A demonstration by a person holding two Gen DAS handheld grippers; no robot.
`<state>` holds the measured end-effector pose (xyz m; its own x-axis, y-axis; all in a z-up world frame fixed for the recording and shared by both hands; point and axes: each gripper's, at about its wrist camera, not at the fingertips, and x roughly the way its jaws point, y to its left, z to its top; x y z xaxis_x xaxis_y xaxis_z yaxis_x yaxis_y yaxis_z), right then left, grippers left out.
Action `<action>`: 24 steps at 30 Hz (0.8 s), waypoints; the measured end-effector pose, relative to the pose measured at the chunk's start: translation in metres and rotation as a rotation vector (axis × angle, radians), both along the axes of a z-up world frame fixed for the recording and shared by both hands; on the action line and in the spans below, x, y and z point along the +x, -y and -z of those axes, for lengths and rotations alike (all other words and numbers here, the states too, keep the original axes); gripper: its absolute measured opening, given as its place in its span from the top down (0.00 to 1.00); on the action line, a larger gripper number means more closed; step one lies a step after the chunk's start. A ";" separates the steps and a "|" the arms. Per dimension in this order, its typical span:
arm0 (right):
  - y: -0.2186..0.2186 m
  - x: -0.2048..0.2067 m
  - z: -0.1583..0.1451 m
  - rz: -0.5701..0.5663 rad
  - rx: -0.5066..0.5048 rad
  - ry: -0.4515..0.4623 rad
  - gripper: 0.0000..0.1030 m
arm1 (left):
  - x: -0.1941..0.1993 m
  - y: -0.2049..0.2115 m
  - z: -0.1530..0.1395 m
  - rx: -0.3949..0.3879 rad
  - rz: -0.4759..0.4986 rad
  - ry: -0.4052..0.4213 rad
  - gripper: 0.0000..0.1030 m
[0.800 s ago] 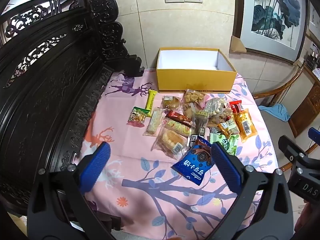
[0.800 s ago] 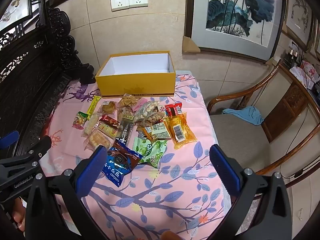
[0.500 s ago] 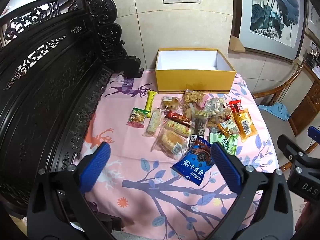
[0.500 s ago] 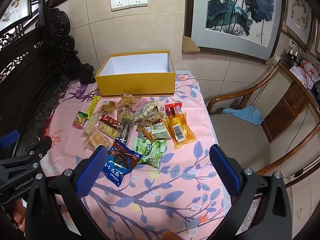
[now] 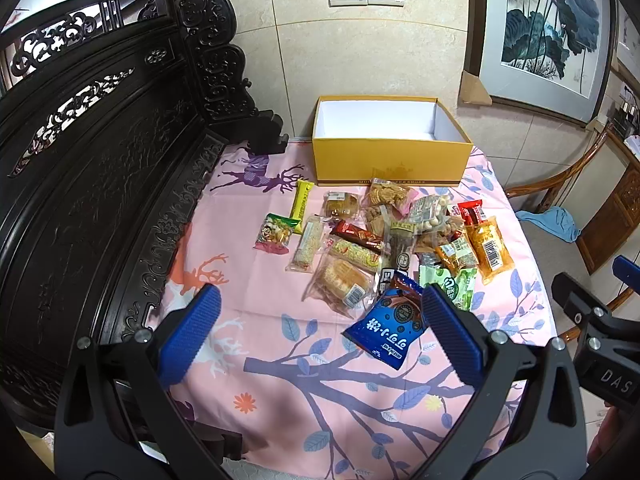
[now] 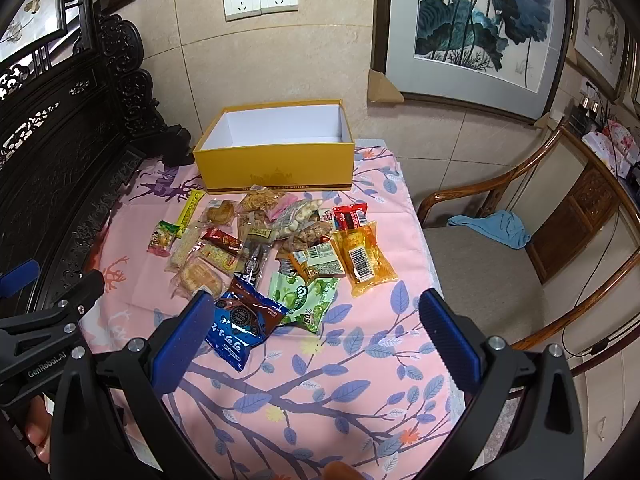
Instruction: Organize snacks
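An open, empty yellow box (image 5: 390, 162) (image 6: 276, 168) stands at the far edge of the table. Several snack packets lie in a heap in front of it: a blue packet (image 5: 386, 328) (image 6: 240, 326) nearest me, a green one (image 5: 452, 286) (image 6: 308, 298), an orange one (image 5: 488, 244) (image 6: 362, 258), a bread packet (image 5: 342, 280). My left gripper (image 5: 316, 334) is open and empty above the near table, left of the blue packet. My right gripper (image 6: 316, 330) is open and empty above the near table, right of the blue packet.
A pink patterned cloth (image 5: 320, 384) (image 6: 328, 392) covers the table. A dark carved wooden bench back (image 5: 100, 184) lines the left side. A wooden chair (image 6: 492, 264) with a blue cloth stands to the right. A tiled wall with sockets is behind.
Both grippers have barely shifted; the view has drifted very slightly. Nothing was taken hold of or moved.
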<state>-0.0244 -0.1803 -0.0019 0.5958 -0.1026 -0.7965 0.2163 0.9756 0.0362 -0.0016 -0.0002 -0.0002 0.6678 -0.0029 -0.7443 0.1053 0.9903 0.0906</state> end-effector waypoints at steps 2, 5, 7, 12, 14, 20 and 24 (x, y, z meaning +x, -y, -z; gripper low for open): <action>0.001 0.000 0.000 -0.001 0.003 0.000 0.01 | 0.000 0.001 0.000 0.002 0.000 0.001 0.02; 0.000 0.000 0.000 -0.002 0.004 0.000 0.01 | 0.000 0.000 0.000 0.000 0.000 0.000 0.02; 0.001 0.000 0.000 -0.002 0.005 0.000 0.01 | 0.000 0.001 0.000 0.001 0.000 0.001 0.02; 0.001 0.001 0.001 -0.003 0.005 -0.001 0.01 | -0.001 0.001 0.000 0.002 0.000 0.000 0.02; 0.000 0.001 0.001 -0.003 0.003 0.000 0.01 | 0.000 0.001 -0.001 0.004 0.002 0.002 0.02; 0.000 0.002 0.002 -0.006 0.004 -0.001 0.01 | 0.000 0.002 -0.001 0.003 0.001 0.002 0.02; 0.000 0.002 0.003 -0.007 0.006 -0.002 0.01 | 0.000 0.001 -0.001 0.003 0.000 0.002 0.02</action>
